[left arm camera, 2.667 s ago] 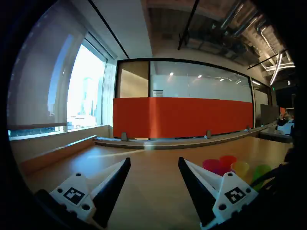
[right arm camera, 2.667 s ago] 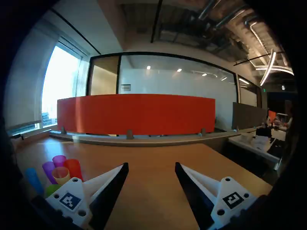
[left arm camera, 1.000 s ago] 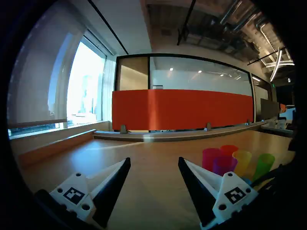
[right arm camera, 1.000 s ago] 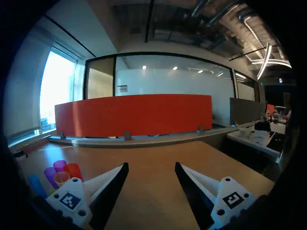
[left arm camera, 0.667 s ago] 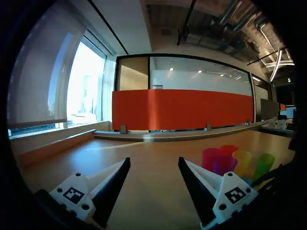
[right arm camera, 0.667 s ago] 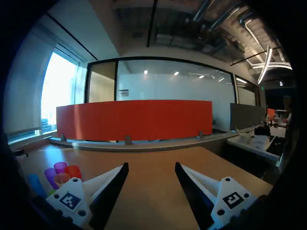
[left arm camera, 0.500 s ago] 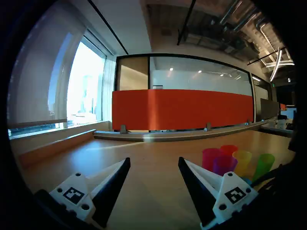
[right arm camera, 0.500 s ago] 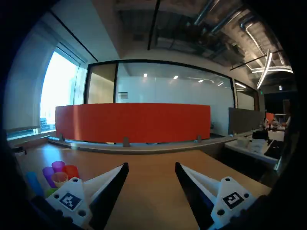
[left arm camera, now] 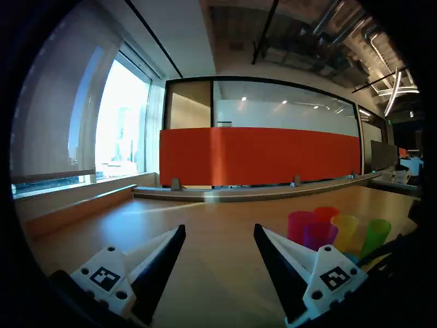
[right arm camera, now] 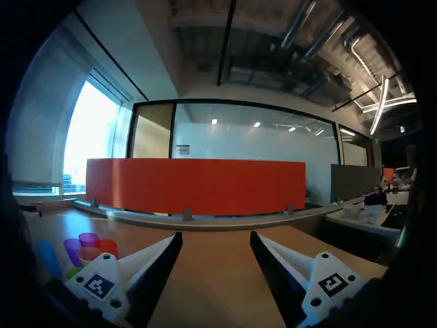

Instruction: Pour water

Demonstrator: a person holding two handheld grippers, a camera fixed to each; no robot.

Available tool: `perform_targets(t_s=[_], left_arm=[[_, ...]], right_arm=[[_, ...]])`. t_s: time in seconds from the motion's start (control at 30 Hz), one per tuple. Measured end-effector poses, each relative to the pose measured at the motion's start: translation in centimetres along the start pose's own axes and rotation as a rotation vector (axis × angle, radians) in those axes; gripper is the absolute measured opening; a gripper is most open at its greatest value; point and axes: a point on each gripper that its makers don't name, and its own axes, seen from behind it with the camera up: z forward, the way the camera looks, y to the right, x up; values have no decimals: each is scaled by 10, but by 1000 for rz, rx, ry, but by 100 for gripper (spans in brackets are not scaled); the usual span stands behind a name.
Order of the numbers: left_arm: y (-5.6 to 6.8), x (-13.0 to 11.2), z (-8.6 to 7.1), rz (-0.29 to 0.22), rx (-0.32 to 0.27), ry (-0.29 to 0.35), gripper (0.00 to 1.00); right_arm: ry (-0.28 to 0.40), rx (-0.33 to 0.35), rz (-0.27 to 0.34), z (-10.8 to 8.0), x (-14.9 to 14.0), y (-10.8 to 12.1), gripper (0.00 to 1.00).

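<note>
Left gripper and right gripper both had fingers apart, empty. Cups sat clustered at 4 o'clock in the left gripper view. Packed tight, so grabbing one could've toppled its neighbours. Couldn't tell which held water.

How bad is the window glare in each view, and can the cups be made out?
Left gripper view: the window is blown out white and throws a pale streak across the table, but the cups are sharp and well lit. Right gripper view: the window is washed out too, the cups sit small at the dim left edge, and the fisheye bows straight lines.
</note>
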Motion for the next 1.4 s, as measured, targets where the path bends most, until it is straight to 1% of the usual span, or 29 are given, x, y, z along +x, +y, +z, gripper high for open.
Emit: perform_targets(t_s=[0.2,0.4,0.67,1.07,1.4], left_arm=[[0,0,0,0,0,0,93],[0,0,0,0,0,0,93],[0,0,0,0,0,0,93],[0,0,-1,0,0,0,92],[0,0,0,0,0,0,93]], right_arm=[[-4,35,23,2,-17,-12,96],[-3,45,21,6,-30,-20,96],[-28,35,36,10,-48,-17,96],[-51,30,43,11,-59,-15,96],[-85,35,21,15,-68,-18,96]])
